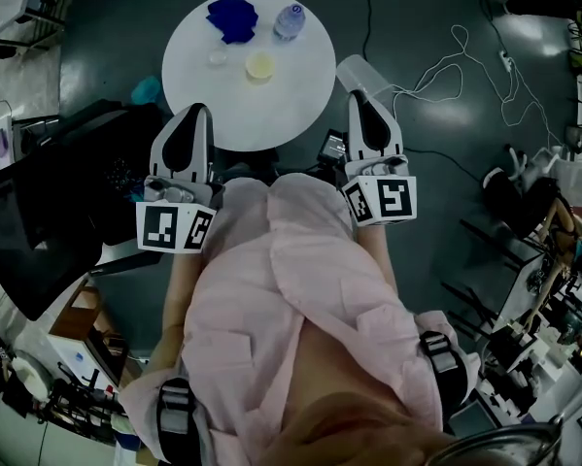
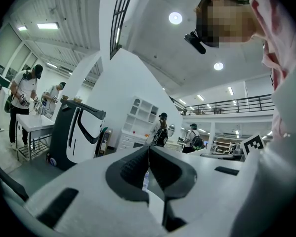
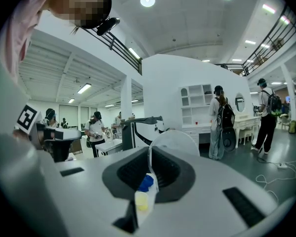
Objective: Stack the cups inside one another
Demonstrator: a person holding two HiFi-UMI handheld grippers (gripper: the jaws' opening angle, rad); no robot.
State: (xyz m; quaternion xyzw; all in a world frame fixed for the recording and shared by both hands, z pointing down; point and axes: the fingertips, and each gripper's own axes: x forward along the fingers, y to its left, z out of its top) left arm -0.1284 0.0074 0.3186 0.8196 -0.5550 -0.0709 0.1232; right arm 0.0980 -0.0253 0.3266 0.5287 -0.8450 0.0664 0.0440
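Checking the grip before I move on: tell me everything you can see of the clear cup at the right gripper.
The clear cup is see-through, thin plastic by its look, and seems empty. The right gripper has its jaws shut on the cup's wall, and the cup juts out past their tips. In the head view it hangs off the right edge of the round white table, touching nothing else.

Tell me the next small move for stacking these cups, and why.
Probably swing the right claw over toward the yellow cup: it grips a clear cup by the rim, just off the table edge, while the left claw is shut and empty.
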